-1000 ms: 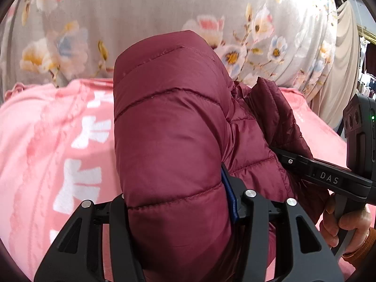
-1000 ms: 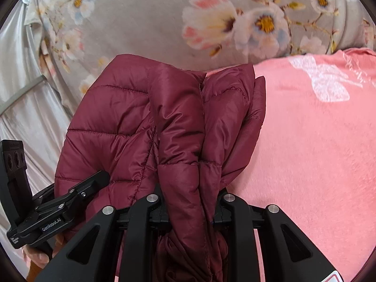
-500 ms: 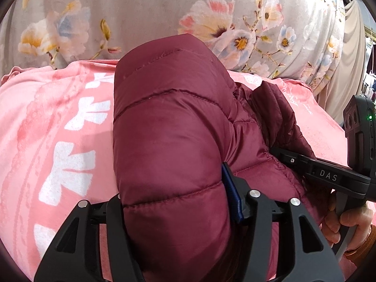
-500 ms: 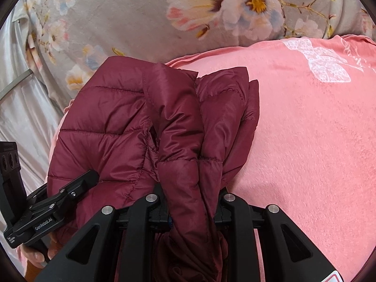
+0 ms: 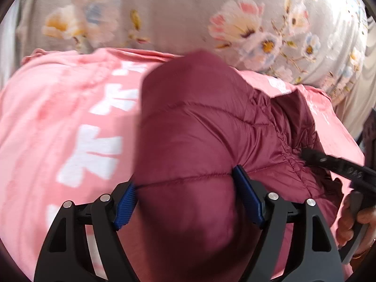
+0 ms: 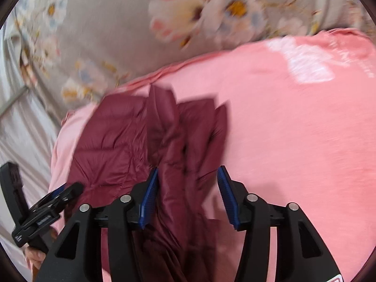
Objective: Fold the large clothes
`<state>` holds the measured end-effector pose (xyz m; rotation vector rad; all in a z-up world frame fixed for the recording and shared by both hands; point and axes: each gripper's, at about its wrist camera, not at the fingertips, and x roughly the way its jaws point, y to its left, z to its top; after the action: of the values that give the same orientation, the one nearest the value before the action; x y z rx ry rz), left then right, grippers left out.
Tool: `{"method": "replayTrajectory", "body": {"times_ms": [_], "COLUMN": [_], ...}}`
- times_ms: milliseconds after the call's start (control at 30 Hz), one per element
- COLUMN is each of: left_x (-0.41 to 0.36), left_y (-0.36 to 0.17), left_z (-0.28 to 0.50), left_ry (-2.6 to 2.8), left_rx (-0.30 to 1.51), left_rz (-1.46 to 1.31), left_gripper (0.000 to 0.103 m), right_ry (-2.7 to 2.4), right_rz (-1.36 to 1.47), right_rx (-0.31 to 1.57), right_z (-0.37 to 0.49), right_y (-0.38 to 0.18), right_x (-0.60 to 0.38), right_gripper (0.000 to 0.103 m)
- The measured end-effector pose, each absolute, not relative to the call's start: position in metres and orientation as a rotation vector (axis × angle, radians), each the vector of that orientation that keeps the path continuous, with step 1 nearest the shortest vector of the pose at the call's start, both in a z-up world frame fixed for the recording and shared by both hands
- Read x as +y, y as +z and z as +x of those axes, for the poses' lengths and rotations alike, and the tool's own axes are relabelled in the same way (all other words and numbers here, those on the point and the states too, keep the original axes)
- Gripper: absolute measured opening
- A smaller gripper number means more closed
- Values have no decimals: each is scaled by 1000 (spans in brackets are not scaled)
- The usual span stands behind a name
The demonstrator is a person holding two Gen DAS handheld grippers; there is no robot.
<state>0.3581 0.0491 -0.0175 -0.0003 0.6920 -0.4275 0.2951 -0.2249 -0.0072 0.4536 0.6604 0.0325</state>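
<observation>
A maroon quilted puffer jacket (image 5: pixel 199 127) lies bunched on a pink blanket (image 5: pixel 58 117). My left gripper (image 5: pixel 185 195) has its blue-padded jaws spread wide, with a thick fold of the jacket between them. In the right wrist view the jacket (image 6: pixel 122 150) lies on the pink blanket (image 6: pixel 293 141), and my right gripper (image 6: pixel 186 195) is open with a loose jacket fold lying between the jaws, against the left pad. The right gripper also shows in the left wrist view (image 5: pixel 338 164), and the left gripper shows in the right wrist view (image 6: pixel 47 206).
A grey floral sheet (image 5: pixel 188 11) lies beyond the pink blanket, also in the right wrist view (image 6: pixel 117 23). Pale grey cloth and a metal rail (image 6: pixel 14 98) are at the left. White flower prints (image 5: pixel 94 150) mark the blanket.
Both grippers, shut on jacket folds before, have opened. The views have moved over the pink blanket and the jacket now rests on it; both frames are motion-blurred.
</observation>
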Motion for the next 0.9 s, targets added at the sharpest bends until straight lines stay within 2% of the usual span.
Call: {"method": "replayTrajectory", "body": {"times_ms": [67, 133, 167, 200, 333, 400, 567, 733, 900], "left_x": [59, 64, 64, 62, 46, 32, 8, 5, -1], "left_y": [3, 25, 38, 46, 72, 71, 45, 10, -3], "left_z": [348, 343, 341, 341, 352, 365, 395, 413, 414], "left_ry": [-378, -340, -311, -290, -244, -219, -143, -113, -110], "left_rx": [662, 633, 624, 622, 647, 668, 746, 810, 797], "left_rz": [5, 6, 2, -4, -56, -48, 9, 14, 48], "left_gripper": [75, 75, 75, 75, 74, 71, 62, 61, 62], "right_ry": [25, 29, 30, 29, -6, -15, -72, -110, -110], "right_rz": [462, 440, 418, 375, 207, 187, 180, 221, 213], "right_rx": [622, 580, 570, 561, 543, 570, 643, 701, 719], "right_z": [282, 274, 273, 274, 293, 309, 340, 352, 356], "right_y": [10, 33, 40, 51, 70, 64, 32, 0, -17], "right_x": [-231, -226, -220, -209, -164, -154, -157, -174, -176], "right_gripper": [49, 33, 20, 16, 12, 6, 3, 1, 0]}}
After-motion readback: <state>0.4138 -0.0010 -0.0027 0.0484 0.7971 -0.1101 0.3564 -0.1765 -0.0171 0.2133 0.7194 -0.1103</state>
